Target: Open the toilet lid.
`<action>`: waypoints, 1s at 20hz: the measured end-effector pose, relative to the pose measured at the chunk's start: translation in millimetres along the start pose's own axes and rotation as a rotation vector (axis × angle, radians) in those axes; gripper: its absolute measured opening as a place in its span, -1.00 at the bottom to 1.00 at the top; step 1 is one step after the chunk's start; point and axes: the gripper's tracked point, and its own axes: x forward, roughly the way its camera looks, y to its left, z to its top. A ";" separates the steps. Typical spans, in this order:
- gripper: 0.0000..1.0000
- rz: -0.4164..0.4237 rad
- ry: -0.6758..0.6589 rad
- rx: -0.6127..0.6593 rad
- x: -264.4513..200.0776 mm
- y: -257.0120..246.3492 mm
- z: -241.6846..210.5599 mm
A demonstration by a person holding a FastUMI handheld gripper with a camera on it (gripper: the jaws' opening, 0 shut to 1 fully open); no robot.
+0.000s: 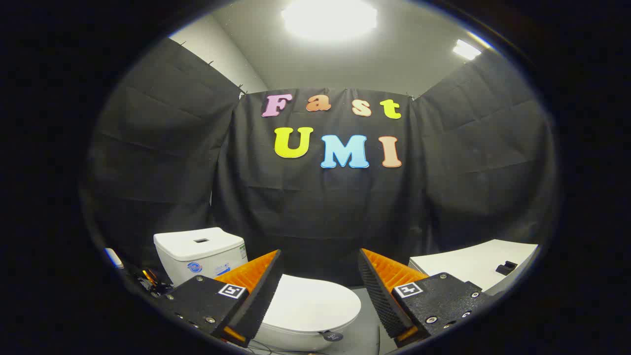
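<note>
The toilet [296,305] stands on the grey floor [367,330] against the black cloth wall [315,212], white and glossy. Its tank [199,254] sits behind and to the left, with a flat top that has a small rectangular slot. The toilet lid [313,301] is down, a smooth rounded oval lying flat over the bowl, with a small dark round tag [333,336] at its front rim. A white counter [475,264] stands off to the right. The gripper [320,266] is held level above the lid, its fingers [259,288] spread wide apart, holding nothing; the lid lies between and just below them.
</note>
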 end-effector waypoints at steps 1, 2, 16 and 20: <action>0.87 -0.002 -0.001 -0.001 -0.3 -0.7 0.0; 0.87 -0.002 -0.002 -0.001 -0.4 -0.6 0.3; 0.86 0.008 0.000 0.004 -0.5 0.9 -0.7; 0.86 0.008 0.009 0.022 0.2 1.2 -4.1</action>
